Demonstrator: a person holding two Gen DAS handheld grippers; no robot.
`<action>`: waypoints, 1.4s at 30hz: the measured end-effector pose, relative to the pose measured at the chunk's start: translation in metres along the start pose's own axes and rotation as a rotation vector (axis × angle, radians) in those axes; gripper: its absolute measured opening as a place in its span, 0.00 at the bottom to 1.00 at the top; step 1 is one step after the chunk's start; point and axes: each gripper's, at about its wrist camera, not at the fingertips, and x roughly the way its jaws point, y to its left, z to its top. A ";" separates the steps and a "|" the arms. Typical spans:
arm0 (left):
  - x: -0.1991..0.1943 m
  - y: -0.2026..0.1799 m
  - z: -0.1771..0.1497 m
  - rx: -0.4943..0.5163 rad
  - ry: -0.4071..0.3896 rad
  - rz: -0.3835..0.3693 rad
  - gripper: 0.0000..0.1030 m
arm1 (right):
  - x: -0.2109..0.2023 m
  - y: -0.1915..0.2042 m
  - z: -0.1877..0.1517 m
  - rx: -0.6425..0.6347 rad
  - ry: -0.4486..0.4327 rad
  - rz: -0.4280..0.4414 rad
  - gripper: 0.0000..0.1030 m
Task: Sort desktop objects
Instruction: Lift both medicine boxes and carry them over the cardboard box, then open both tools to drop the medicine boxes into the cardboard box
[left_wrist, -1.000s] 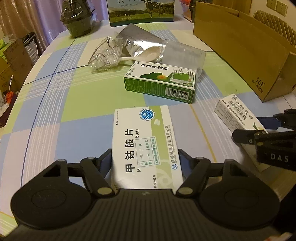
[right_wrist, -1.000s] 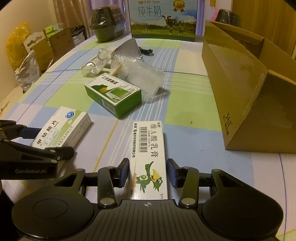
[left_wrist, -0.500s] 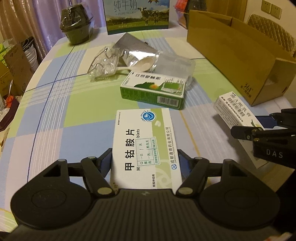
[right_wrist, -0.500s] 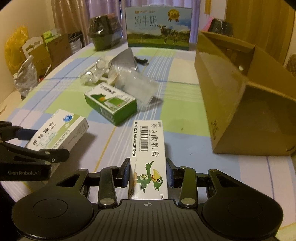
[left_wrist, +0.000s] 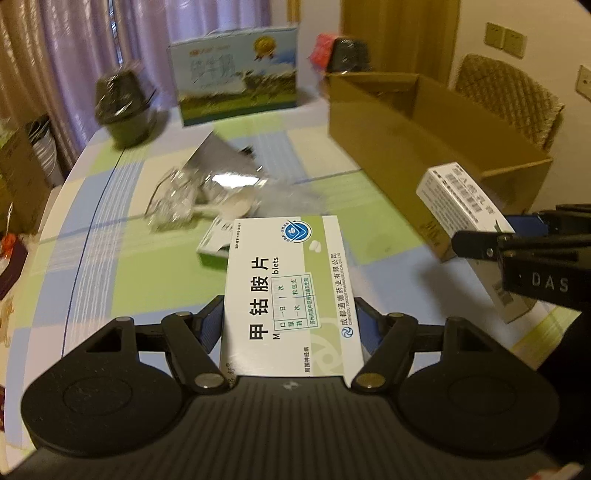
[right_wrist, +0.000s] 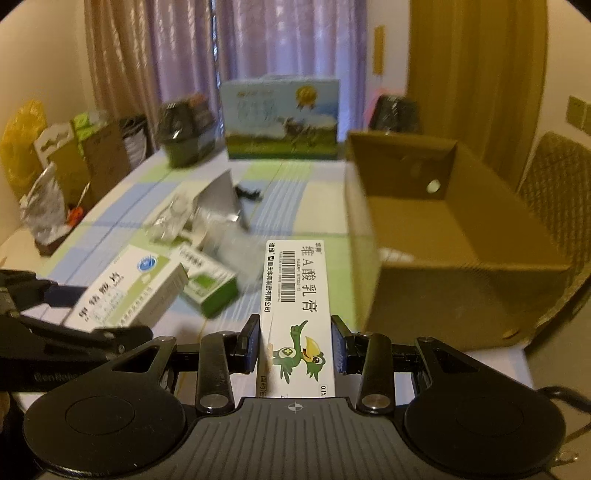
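Both fingers of the left gripper (left_wrist: 291, 325) pinch a wide white-and-green medicine box (left_wrist: 291, 291) by its long sides, and the box is lifted clear of the table (left_wrist: 92, 266), its printed face up. Likewise the right gripper (right_wrist: 295, 345) has its fingers clamped on the sides of a narrow white box with a green cartoon bird (right_wrist: 297, 317), also held in the air. From the left wrist view, the narrow box (left_wrist: 465, 210) sits to the right, near the front corner of an open cardboard box (left_wrist: 424, 147). From the right wrist view, the open cardboard box (right_wrist: 443, 251) stands just right of the narrow box, its brown inside showing. Below and between the two held boxes, a green-and-white carton (right_wrist: 210, 284) lies on the checked tablecloth. Behind it sits a blurred heap of clear plastic packaging (left_wrist: 177, 199) and a silver foil pouch (left_wrist: 221, 162). Farther back, at the table's far edge, stand a milk carton case with a cow picture (left_wrist: 236, 85) and a dark wrapped pot (left_wrist: 122, 107). A wicker chair (left_wrist: 513, 99) stands behind the cardboard box, and purple curtains (right_wrist: 280, 48) hang at the back.
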 end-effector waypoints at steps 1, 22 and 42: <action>-0.002 -0.005 0.003 0.006 -0.006 -0.006 0.66 | -0.003 -0.003 0.002 0.003 -0.008 -0.005 0.34; -0.006 -0.078 0.078 0.068 -0.105 -0.131 0.66 | -0.045 -0.091 0.048 0.108 -0.148 -0.124 0.34; 0.065 -0.151 0.156 0.092 -0.113 -0.214 0.66 | 0.009 -0.186 0.082 0.217 -0.117 -0.141 0.35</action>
